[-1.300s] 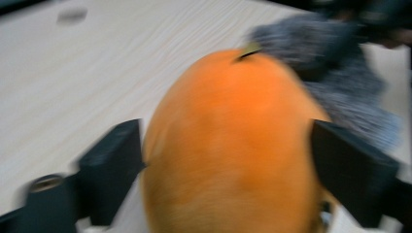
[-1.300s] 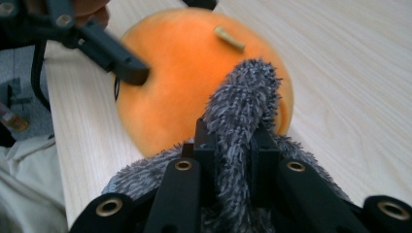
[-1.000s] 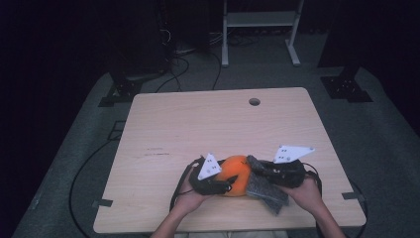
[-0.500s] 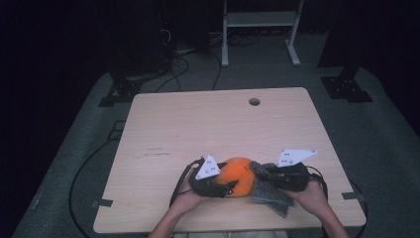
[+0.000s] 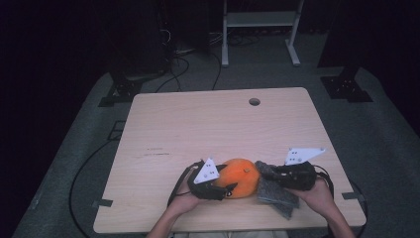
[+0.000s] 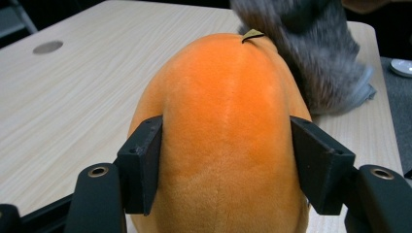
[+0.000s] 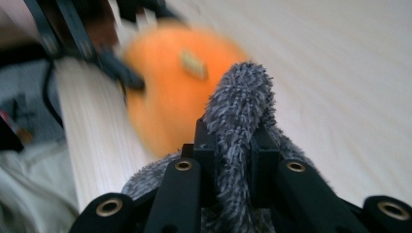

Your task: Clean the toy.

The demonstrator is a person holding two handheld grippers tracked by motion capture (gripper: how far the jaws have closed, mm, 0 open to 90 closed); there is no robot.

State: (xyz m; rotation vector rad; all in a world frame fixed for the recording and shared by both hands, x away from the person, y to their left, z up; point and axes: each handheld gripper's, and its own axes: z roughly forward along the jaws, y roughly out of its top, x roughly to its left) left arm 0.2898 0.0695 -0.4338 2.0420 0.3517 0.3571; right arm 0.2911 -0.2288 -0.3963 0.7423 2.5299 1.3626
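Note:
An orange plush fruit (image 5: 242, 176) with a small stem tab lies near the table's front edge. My left gripper (image 5: 227, 178) comes at it from the left. In the left gripper view its jaws have just been opening a little, and the pads (image 6: 143, 160) still press both sides of the plush (image 6: 228, 131). My right gripper (image 5: 275, 176) is shut on a grey fuzzy cloth (image 5: 280, 196), which lies against the plush's right side. In the right gripper view a fold of cloth (image 7: 240, 107) is pinched between the jaws of the right gripper (image 7: 232, 141), with the blurred plush (image 7: 170, 92) behind.
The light wooden table (image 5: 198, 129) has a round cable hole (image 5: 254, 101) near its far edge. Cables (image 5: 79, 168) trail on the grey floor at the left. A white metal frame (image 5: 257, 29) stands beyond the table.
My right gripper and the grey cloth have shifted slightly to the right along the plush's side. The left gripper and the plush have hardly moved.

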